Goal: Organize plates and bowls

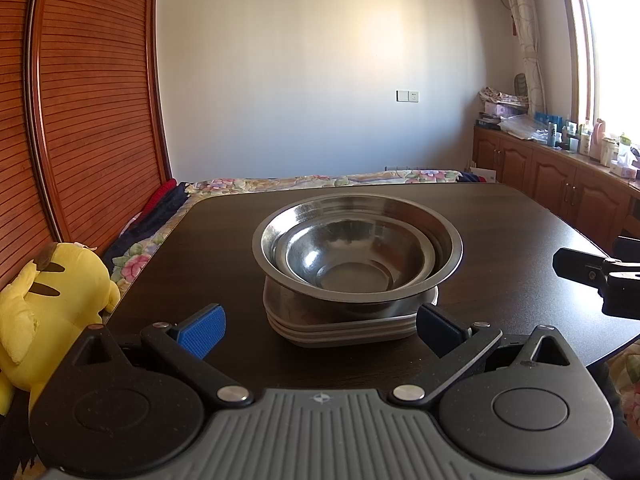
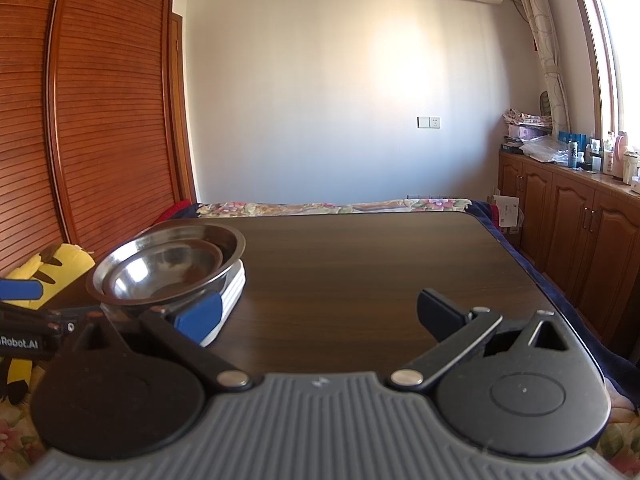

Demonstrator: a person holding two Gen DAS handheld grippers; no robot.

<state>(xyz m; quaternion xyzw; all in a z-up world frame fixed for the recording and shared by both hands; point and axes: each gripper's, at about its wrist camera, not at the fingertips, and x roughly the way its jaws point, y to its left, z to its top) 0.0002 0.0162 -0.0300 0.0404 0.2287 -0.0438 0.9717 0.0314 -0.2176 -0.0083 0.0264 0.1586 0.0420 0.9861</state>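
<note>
2 nested steel bowls (image 1: 357,246), on stacked plates (image 1: 344,330), dark table (image 1: 500,220)

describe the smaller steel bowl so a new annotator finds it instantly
On the dark wooden table sits a single stack: white ridged plates at the bottom, a wide steel bowl on them. The smaller steel bowl is nested inside that wide one, its rim lower and narrower, the innermost piece of the stack.
</note>
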